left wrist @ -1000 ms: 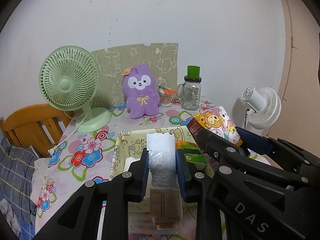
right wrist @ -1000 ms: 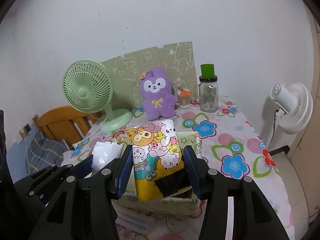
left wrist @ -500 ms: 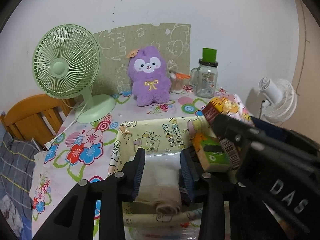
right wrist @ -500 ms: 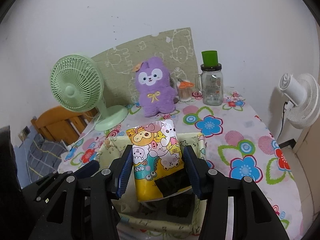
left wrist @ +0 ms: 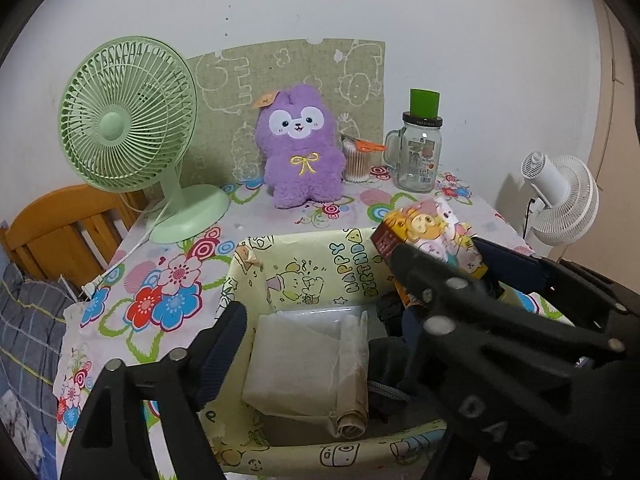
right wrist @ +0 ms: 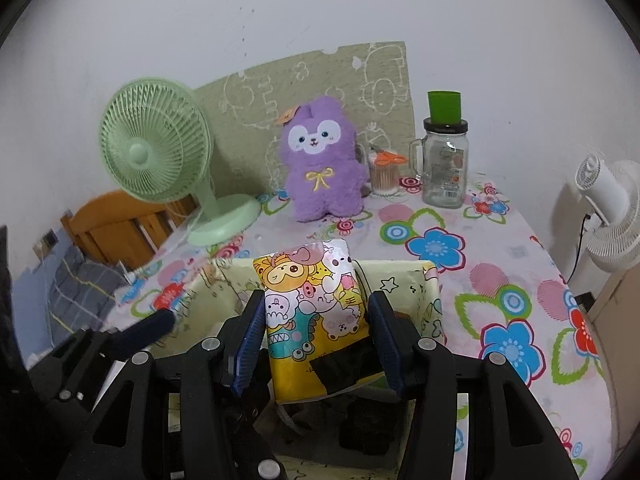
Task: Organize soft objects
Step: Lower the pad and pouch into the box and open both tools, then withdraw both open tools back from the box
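Note:
A yellow cartoon-print storage box (left wrist: pixel 320 268) stands on the flowered table. A white plastic-wrapped pack (left wrist: pixel 308 364) lies inside it. My left gripper (left wrist: pixel 312 344) is open over the box, its left finger beside the pack; its right finger is hidden behind the right gripper. My right gripper (right wrist: pixel 316 328) is shut on a cartoon-print tissue pack (right wrist: pixel 316 308) and holds it over the box (right wrist: pixel 416 284), above dark items on the box floor. That tissue pack also shows in the left wrist view (left wrist: pixel 432 236).
A purple plush (left wrist: pixel 300 148) sits at the back of the table by a green desk fan (left wrist: pixel 128 120), a cotton-swab jar (left wrist: pixel 356 160) and a glass jar with a green lid (left wrist: pixel 420 152). A white fan (left wrist: pixel 560 196) stands right; a wooden chair (left wrist: pixel 60 232) left.
My left gripper has lowered the white pack into the box and opened, letting it go. My right gripper has moved forward and down over the box with the tissue pack.

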A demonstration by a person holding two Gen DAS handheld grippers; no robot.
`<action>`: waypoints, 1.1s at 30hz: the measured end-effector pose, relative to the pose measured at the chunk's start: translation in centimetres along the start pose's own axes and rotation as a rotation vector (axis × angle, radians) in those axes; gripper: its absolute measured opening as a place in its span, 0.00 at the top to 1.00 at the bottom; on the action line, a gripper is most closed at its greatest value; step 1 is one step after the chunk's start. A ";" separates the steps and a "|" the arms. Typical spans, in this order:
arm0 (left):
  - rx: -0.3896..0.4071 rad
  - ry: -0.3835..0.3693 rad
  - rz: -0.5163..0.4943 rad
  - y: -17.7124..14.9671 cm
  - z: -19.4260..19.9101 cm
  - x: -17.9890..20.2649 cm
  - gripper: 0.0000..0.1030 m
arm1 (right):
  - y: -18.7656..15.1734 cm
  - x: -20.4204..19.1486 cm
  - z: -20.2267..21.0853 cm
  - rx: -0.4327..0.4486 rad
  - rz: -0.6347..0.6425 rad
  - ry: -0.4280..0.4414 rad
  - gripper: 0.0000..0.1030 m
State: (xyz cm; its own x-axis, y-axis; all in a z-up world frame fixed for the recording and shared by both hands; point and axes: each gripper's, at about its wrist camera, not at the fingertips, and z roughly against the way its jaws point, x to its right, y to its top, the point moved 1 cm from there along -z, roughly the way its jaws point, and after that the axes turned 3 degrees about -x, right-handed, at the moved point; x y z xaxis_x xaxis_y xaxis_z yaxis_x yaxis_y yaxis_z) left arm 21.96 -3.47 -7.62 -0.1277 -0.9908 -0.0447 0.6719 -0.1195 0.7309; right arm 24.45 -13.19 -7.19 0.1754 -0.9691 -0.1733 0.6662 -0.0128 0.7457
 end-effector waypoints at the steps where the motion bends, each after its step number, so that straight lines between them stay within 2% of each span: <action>1: -0.001 -0.002 -0.001 0.0 -0.1 0.0 0.15 | 0.0 -0.1 -0.3 -0.011 0.013 -0.012 0.45; 4: -0.001 0.000 0.001 -0.2 -0.5 -0.1 0.13 | -0.2 -0.2 -1.1 -0.026 0.024 -0.015 0.40; 6: -0.003 -0.008 0.008 -0.2 -0.8 -0.2 0.12 | -0.3 -0.2 -1.2 -0.026 0.019 -0.009 0.26; 12: -0.008 -0.013 0.014 -0.3 -1.0 -0.4 0.06 | -0.2 -0.4 -0.5 0.020 0.041 -0.047 0.14; 18: -0.009 -0.010 0.021 -0.2 -0.7 -0.4 0.03 | 0.0 -0.5 -0.4 0.022 0.055 -0.053 0.09; 24: 0.003 0.031 0.015 -0.1 0.4 -0.4 0.01 | 0.2 -0.9 0.3 0.034 0.060 -0.041 0.08; 33: 0.030 0.028 0.003 -0.2 2.7 -0.2 0.01 | 0.1 -1.6 2.5 0.035 0.057 -0.076 0.08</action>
State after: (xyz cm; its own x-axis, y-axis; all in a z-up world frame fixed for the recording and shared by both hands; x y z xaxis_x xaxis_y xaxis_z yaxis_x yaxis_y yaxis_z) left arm 19.84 -3.04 -5.92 -0.1051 -0.9926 -0.0613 0.6498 -0.1152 0.7513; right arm 22.39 -12.23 -5.23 0.1563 -0.9843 -0.0816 0.6305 0.0359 0.7753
